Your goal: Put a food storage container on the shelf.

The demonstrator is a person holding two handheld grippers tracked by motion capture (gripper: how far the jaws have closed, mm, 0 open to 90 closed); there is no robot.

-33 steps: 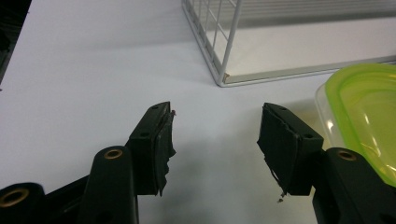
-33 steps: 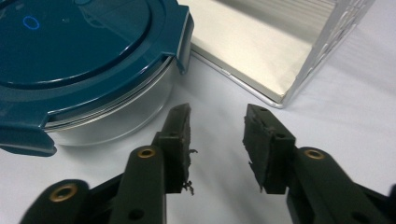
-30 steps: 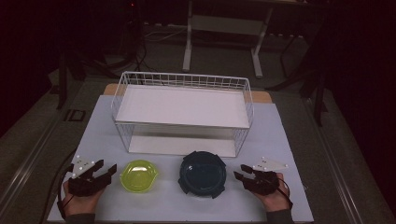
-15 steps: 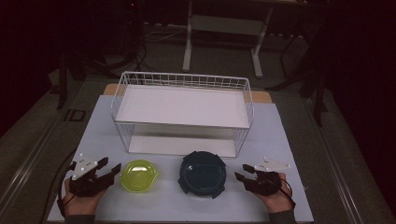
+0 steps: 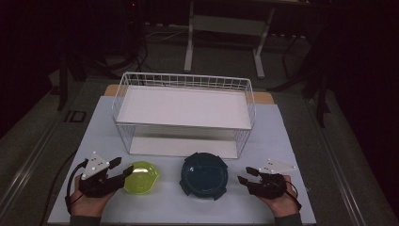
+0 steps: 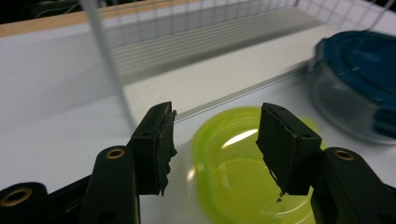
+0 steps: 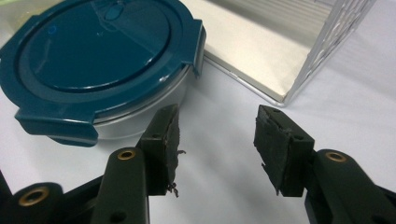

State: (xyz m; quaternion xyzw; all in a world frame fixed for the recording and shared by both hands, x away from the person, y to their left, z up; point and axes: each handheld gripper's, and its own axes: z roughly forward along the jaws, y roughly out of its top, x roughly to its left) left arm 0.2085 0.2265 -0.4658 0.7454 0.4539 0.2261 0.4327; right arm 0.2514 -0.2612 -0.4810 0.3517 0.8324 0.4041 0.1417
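Note:
A yellow-green bowl (image 5: 139, 176) sits at the front left of the white table, with a round container with a dark blue clip lid (image 5: 205, 174) to its right. My left gripper (image 5: 121, 166) is open, its tips just over the bowl's left rim. In the left gripper view, the bowl (image 6: 233, 177) lies below and past the spread jaws of that gripper (image 6: 215, 121). My right gripper (image 5: 244, 174) is open, a short way right of the container. Its jaws (image 7: 217, 123) have just been opening, with only bare table between them and the blue lid (image 7: 93, 51) ahead to the left.
A white wire basket (image 5: 183, 113) with a flat white shelf stands behind both dishes across the table's middle. Its wire corner (image 7: 327, 51) is close ahead of the right gripper. The table edge (image 5: 188, 222) runs just below my hands. The floor around it is dark.
My left gripper has risen a little and edged right toward the yellow-green bowl. The right hand has stayed in place. Bowl, container and basket have not moved.

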